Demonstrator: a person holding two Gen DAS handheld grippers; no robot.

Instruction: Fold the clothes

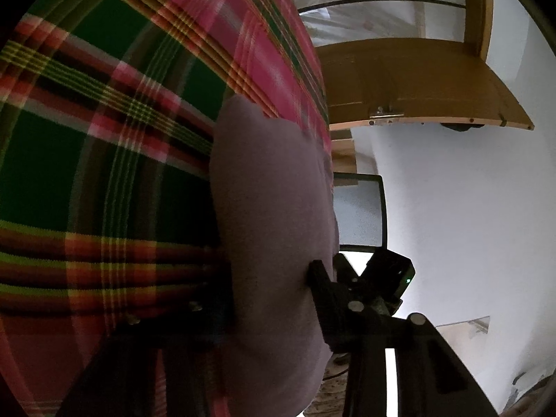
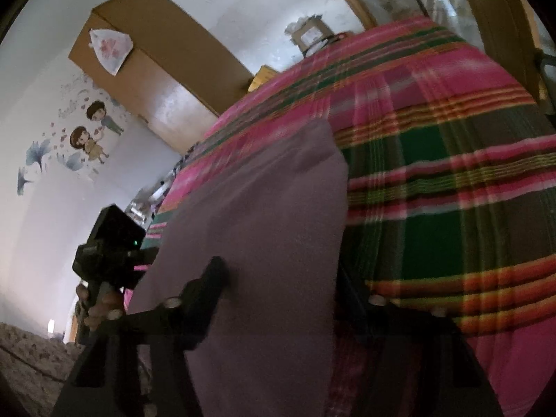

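A mauve garment (image 1: pixel 271 191) lies on the pink and green plaid bedcover (image 1: pixel 104 121), hanging over its edge. In the left wrist view my left gripper (image 1: pixel 272 278) is shut on the garment's near edge. Its right finger (image 1: pixel 318 278) dents the cloth, and the other finger is mostly hidden behind the fabric. In the right wrist view the same garment (image 2: pixel 264 208) runs away across the plaid cover (image 2: pixel 434 173). My right gripper (image 2: pixel 281 274) is shut on it, with the left finger (image 2: pixel 212 278) pressed against the cloth and the right finger largely covered.
The other gripper's black camera block (image 2: pixel 111 239) and the hand (image 2: pixel 100 305) holding it are close on the left. A wooden door (image 1: pixel 417 80), a mesh chair back (image 1: pixel 361 208), a brown wardrobe (image 2: pixel 156 69) and patterned flooring (image 2: pixel 31 354) surround the bed.
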